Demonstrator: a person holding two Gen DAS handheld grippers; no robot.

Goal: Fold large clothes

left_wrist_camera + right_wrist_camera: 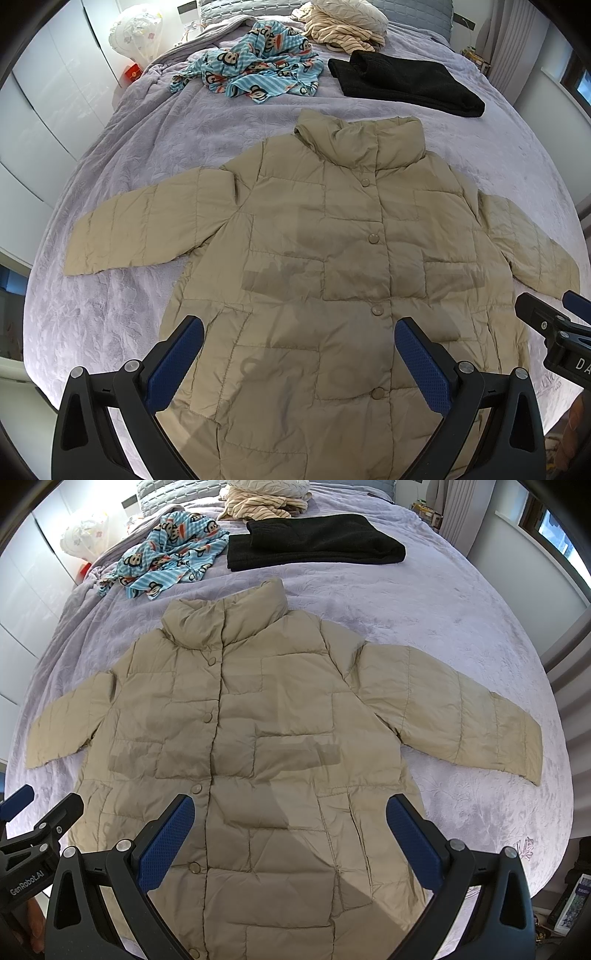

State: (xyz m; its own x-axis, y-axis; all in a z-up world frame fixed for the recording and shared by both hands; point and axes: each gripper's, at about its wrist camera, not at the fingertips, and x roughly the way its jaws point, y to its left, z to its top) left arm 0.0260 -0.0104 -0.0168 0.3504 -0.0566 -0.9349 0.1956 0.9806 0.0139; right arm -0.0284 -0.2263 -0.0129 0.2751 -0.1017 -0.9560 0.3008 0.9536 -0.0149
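A beige quilted puffer jacket [332, 258] [258, 738] lies flat and face up on the lilac bedspread, snapped shut, collar toward the headboard, both sleeves spread out sideways. My left gripper [299, 332] hovers open above the jacket's lower left half, nothing between its blue pads. My right gripper [290, 808] is open too, above the lower right half near the pocket. Each view catches the other gripper at its edge: the right one [554, 317] and the left one [40, 812].
Beyond the collar lie a folded black garment [402, 83] [314, 541], a crumpled blue monkey-print cloth [255, 62] [166, 550] and a cream striped pile [343, 26] [258, 502]. White wardrobe doors [44, 110] stand left; a window [554, 528] is right.
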